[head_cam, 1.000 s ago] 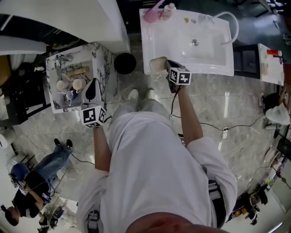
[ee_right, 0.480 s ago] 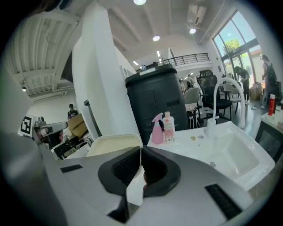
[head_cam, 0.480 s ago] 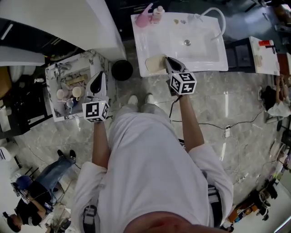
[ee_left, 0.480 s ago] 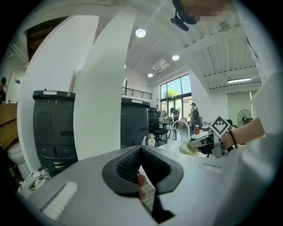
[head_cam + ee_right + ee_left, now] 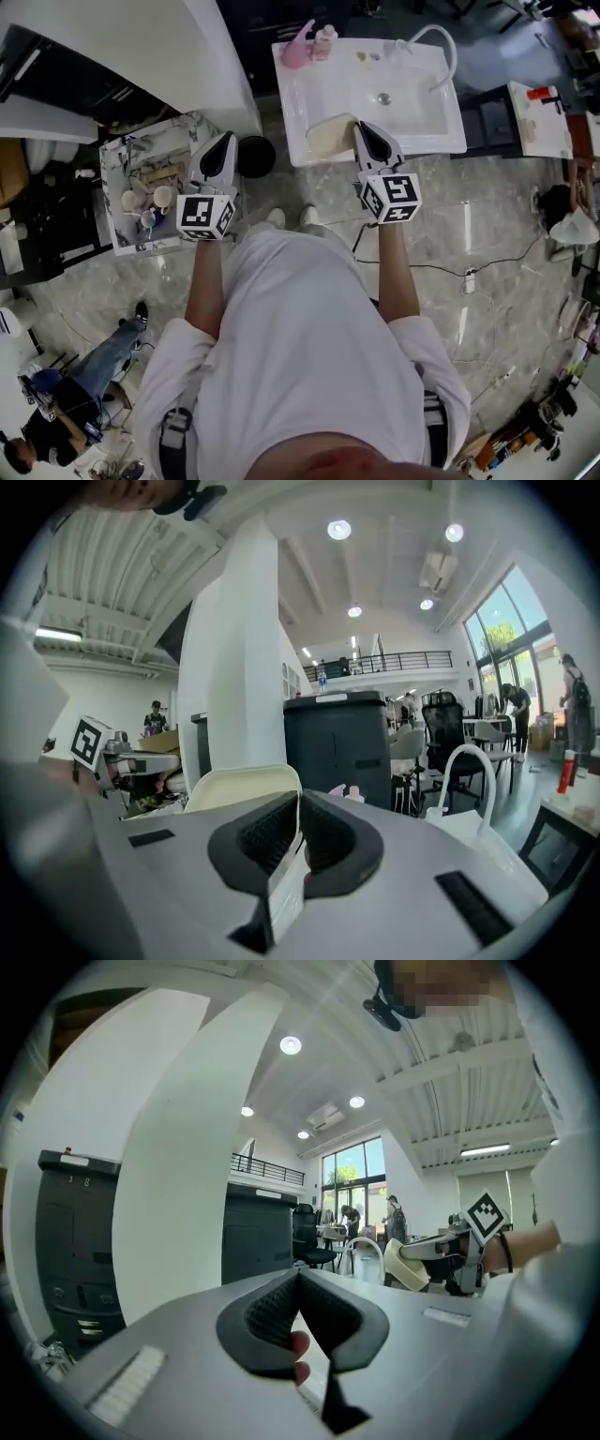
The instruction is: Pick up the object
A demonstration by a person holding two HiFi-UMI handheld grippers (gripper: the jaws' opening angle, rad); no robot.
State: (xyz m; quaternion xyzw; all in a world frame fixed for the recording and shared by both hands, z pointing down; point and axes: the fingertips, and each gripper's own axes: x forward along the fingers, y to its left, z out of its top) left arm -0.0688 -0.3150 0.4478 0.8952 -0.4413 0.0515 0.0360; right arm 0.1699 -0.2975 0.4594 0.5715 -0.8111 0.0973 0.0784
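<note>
The object is a cream, shallow, rectangular tray (image 5: 330,136). My right gripper (image 5: 366,136) is shut on its right edge and holds it in the air over the front left part of the white sink (image 5: 441,112). In the right gripper view the tray (image 5: 246,789) stands on edge, left of the gripper (image 5: 298,819), with its rim pinched between the black pads. My left gripper (image 5: 222,145) is shut with nothing in it, held up over the floor to the left. From the left gripper view, its jaws (image 5: 298,1279) meet, and the tray (image 5: 409,1266) shows far off at the right.
A pink bottle (image 5: 298,49) and a small bottle (image 5: 324,39) stand at the sink's back left corner, a curved tap (image 5: 436,42) at its back. A black bin (image 5: 255,155) and a marbled box of cups (image 5: 155,183) stand left. A seated person (image 5: 56,403) is at lower left.
Both grippers have risen toward the head camera. The cream tray has come up with the right gripper, from the sink's front left corner.
</note>
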